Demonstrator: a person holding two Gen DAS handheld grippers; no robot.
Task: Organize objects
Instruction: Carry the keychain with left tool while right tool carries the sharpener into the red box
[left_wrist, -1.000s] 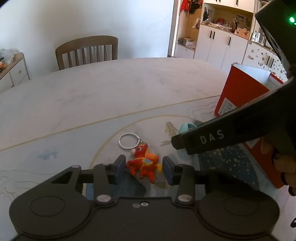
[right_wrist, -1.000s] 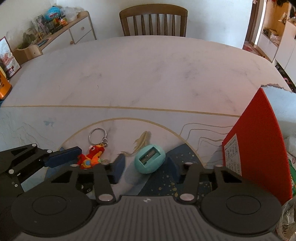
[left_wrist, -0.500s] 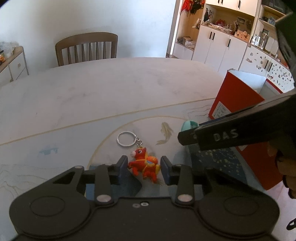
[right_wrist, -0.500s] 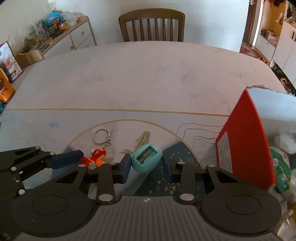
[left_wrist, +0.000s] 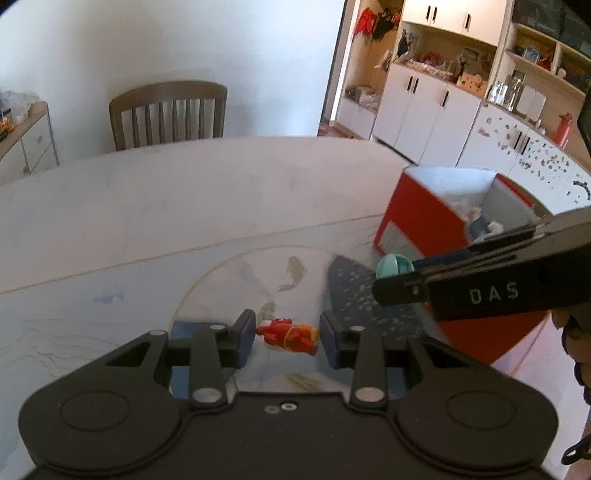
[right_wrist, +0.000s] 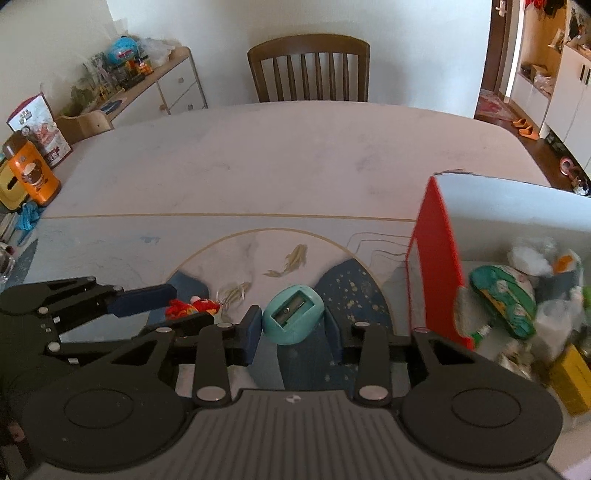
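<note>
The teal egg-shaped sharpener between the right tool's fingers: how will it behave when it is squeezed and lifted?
The sharpener looks like hard smooth plastic, so probably stiff and light. Its curved sides may slip or turn between the right tool's flat pads. Set on the table, it could roll.

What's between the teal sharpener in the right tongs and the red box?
Nothing visible. The teal sharpener sits in the right tongs, with only bare table between it and the red box's near wall, which it must clear.
</note>
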